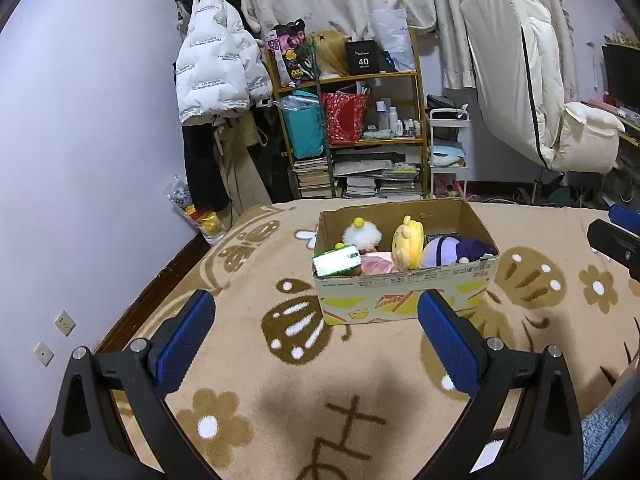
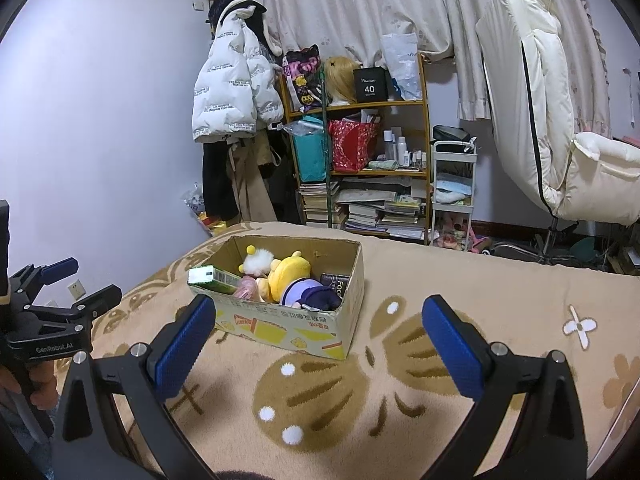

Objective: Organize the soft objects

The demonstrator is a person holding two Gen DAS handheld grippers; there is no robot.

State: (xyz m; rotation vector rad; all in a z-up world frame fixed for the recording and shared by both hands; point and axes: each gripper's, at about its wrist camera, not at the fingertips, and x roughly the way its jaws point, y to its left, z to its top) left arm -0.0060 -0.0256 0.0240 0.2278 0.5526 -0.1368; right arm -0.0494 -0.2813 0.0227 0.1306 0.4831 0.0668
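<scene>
A tan blanket (image 1: 248, 360) patterned with brown flowers covered the bed, and on it sat an open cardboard box (image 1: 404, 296), well ahead of both grippers. Inside the box lay a yellow plush doll (image 1: 408, 242) beside a purple plush doll (image 1: 442, 252), a white fluffy plush toy (image 1: 362, 234) towards the back, and a green carton (image 1: 336, 264) propped at the front left corner. The left gripper (image 1: 316, 338) hovered low over the blanket, aimed at the box, its jaws spread wide and holding nothing. The right gripper (image 2: 318, 340) hung likewise, level, jaws apart and empty, with the box just beyond its left finger.
</scene>
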